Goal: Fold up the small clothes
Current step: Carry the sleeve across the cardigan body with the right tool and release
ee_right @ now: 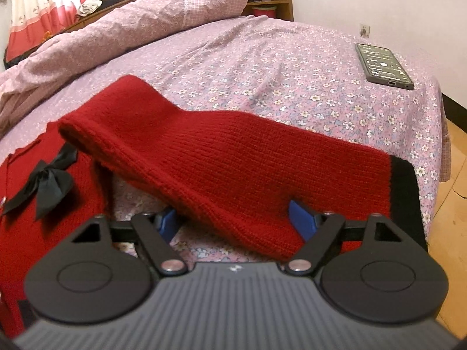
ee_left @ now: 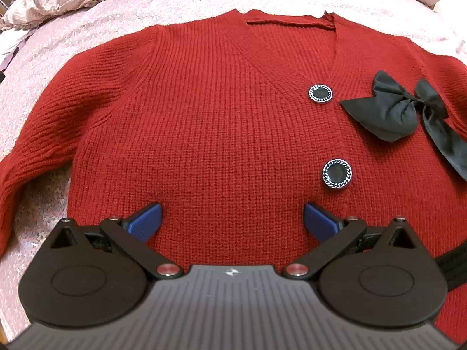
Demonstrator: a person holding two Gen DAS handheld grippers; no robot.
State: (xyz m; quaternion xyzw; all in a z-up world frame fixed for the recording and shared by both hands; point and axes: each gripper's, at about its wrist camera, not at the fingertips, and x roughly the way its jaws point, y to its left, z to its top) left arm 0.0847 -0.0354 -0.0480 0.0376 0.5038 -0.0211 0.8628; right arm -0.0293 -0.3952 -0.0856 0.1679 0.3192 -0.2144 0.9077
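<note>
You are hovering your left hand-held gripper (ee_left: pixel 232 221) over the lower front of the red knit cardigan (ee_left: pixel 204 122), which is lying flat and buttoned on the bed (ee_right: pixel 292 67); its blue pads are standing spread, touching nothing. Your right hand-held gripper (ee_right: pixel 230 221) is also spread, with the cardigan's sleeve (ee_right: pixel 233 169) draping between its pads near the black cuff (ee_right: pixel 405 192). The knit is likely soft, floppy and stretchy, so pinch a full thickness just ahead of the cuff, clear of the black bow (ee_right: pixel 46 186).
</note>
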